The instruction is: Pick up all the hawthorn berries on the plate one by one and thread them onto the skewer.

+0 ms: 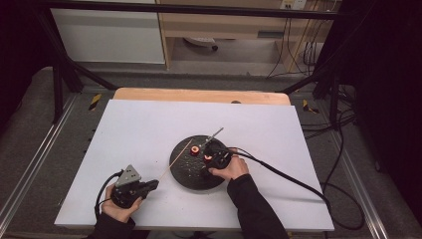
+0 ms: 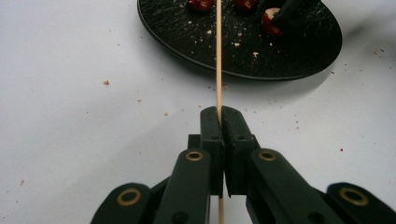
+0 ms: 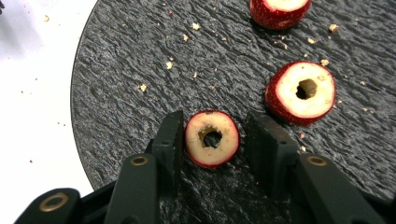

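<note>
White counter (image 1: 149, 129) with a dark slate plate (image 1: 186, 172) sitting on it, crumbs scattered all over both, so it's a skewering job by the look of it.

Starting closest: the left gripper (image 2: 219, 116) has its fingers clamped tight on a thin wooden skewer (image 2: 218, 56). The stick runs straight out ahead of those fingers, long axis pointing right at the plate, tip reaching over its near rim.

Next out, the right gripper (image 3: 212, 137) sits low over the plate with a cored fruit slice (image 3: 212, 138) between its fingers. One finger looks about touching the slice's red skin, the other shows a small gap, so I'd call it not quite pinched yet. The hole through the slice faces up toward the camera.

Just past the fingers lies a second cored slice (image 3: 301, 92), and a third piece (image 3: 279, 11) further off.

My guess: the whole thing hinges on lining that hole up with the skewer's axis, and the right hand is the nearer one.
</note>
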Action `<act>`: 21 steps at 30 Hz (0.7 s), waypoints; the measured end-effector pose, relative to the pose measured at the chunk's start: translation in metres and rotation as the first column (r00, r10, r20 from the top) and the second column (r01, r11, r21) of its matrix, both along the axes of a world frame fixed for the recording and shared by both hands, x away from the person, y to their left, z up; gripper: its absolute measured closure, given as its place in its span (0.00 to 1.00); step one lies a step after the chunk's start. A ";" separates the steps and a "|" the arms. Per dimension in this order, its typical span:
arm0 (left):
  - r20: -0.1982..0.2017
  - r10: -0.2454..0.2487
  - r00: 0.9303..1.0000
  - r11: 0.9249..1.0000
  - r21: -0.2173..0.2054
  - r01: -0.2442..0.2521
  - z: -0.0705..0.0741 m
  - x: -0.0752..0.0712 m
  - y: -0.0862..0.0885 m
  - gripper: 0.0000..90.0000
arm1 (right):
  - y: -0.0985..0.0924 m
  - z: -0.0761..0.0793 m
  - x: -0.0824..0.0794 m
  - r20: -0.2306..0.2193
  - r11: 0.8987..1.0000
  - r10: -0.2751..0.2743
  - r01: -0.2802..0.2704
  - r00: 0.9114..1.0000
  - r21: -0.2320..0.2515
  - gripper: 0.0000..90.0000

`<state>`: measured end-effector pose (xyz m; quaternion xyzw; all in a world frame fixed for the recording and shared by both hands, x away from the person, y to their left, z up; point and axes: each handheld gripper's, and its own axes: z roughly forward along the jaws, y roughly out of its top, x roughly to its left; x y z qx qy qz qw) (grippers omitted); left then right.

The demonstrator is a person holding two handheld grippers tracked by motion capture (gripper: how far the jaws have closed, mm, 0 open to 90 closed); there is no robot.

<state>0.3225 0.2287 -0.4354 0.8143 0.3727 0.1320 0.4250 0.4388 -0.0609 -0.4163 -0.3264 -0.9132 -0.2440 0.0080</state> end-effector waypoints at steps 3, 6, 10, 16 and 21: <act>0.001 -0.002 1.000 1.000 0.001 0.002 0.000 0.000 0.000 0.97 | 0.000 0.000 0.001 -0.007 1.000 -0.005 0.005 1.000 -0.002 0.68; 0.002 -0.003 1.000 1.000 0.000 0.003 0.000 0.000 0.000 0.97 | 0.000 0.001 0.000 -0.015 1.000 -0.015 0.015 1.000 0.002 0.68; 0.007 -0.002 1.000 1.000 -0.003 0.002 0.000 -0.001 0.000 0.97 | -0.002 0.005 0.000 -0.009 1.000 -0.014 0.014 1.000 0.021 0.69; 0.013 0.001 1.000 1.000 -0.008 -0.001 0.001 -0.002 -0.001 0.97 | -0.007 0.016 -0.004 0.005 0.998 -0.034 0.033 0.999 0.053 0.69; 0.018 0.002 1.000 1.000 -0.016 -0.002 0.002 -0.003 -0.002 0.97 | -0.013 0.026 -0.007 0.022 0.994 -0.067 0.065 0.997 0.086 0.69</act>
